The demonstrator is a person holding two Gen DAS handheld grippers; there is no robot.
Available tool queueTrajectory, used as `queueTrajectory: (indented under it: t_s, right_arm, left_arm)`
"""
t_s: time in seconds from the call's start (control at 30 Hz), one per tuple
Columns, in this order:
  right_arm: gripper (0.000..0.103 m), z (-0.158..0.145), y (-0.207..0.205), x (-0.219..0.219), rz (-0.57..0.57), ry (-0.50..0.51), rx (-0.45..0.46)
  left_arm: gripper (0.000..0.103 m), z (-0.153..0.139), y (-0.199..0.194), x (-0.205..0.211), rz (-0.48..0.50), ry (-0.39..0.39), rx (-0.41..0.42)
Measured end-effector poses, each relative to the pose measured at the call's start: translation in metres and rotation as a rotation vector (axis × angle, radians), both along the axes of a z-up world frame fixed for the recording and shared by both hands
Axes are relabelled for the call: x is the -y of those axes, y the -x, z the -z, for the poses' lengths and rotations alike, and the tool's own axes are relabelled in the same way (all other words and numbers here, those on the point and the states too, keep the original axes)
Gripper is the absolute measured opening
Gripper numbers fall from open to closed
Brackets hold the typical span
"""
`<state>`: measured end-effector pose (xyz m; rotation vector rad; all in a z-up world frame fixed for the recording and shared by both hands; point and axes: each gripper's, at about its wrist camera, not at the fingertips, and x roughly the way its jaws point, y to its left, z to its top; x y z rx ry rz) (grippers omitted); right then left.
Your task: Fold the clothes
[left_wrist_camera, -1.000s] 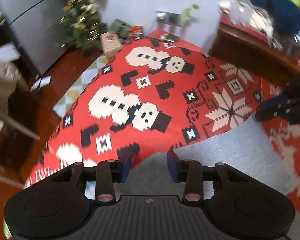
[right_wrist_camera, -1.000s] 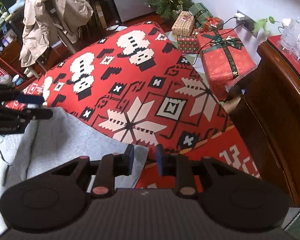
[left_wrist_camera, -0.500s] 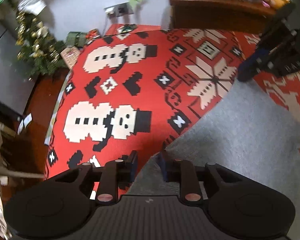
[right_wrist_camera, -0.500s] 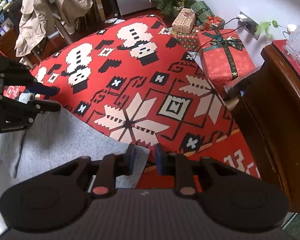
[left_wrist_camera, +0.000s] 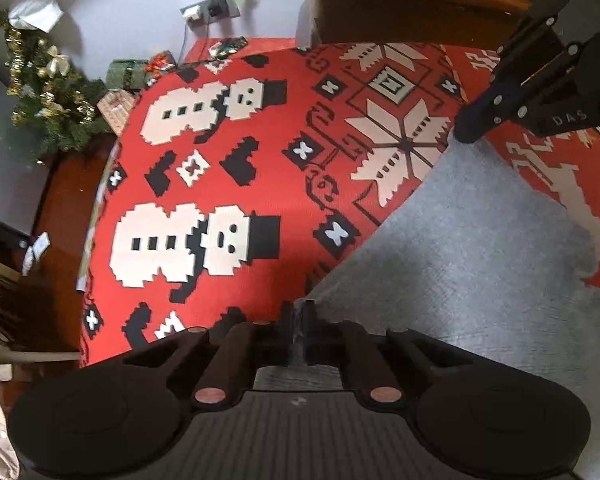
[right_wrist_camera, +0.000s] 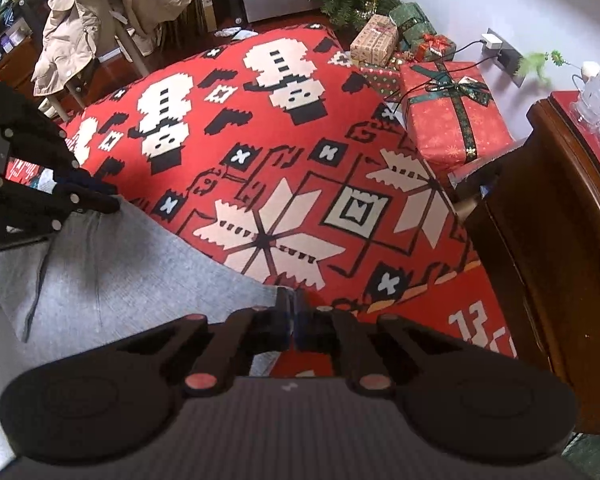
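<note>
A red snowman-patterned cover [left_wrist_camera: 260, 184] spreads over the bed. On it, toward the near side, lies the grey garment [left_wrist_camera: 480, 264], flat, with its far edge running across the cover's snowflake motif. The left tongs [left_wrist_camera: 298, 322] pinch one corner of that edge; the right tongs [right_wrist_camera: 292, 316] have just closed on the other corner.

Hidden corners, cropped garment

I'm losing each pinched corner of the grey garment [left_wrist_camera: 480, 248] behind the tool bodies; its lower part is running off both frames' edges.
</note>
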<state>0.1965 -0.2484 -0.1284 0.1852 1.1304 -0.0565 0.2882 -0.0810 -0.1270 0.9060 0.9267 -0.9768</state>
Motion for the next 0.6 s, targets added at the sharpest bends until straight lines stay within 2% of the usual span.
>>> queueTrajectory:
  t_s: [0.13, 0.4, 0.5, 0.6]
  right_arm:
    - [0.0, -0.011, 0.001, 0.007, 0.056, 0.018, 0.053]
    - [0.0, 0.001, -0.01, 0.013, 0.075, 0.048, 0.06]
    - [0.001, 0.005, -0.011, 0.01, 0.063, 0.062, 0.059]
    - [0.009, 0.003, -0.009, 0.01, 0.066, 0.063, 0.073]
  left_arm:
    - [0.004, -0.015, -0.005, -0.005, -0.093, 0.079, 0.049]
    - [0.006, 0.004, -0.007, 0.002, -0.132, 0.06, 0.099]
    - [0.017, 0.006, -0.004, 0.003, -0.144, 0.057, 0.131]
    - [0.037, -0.001, -0.004, -0.002, -0.195, 0.083, 0.147]
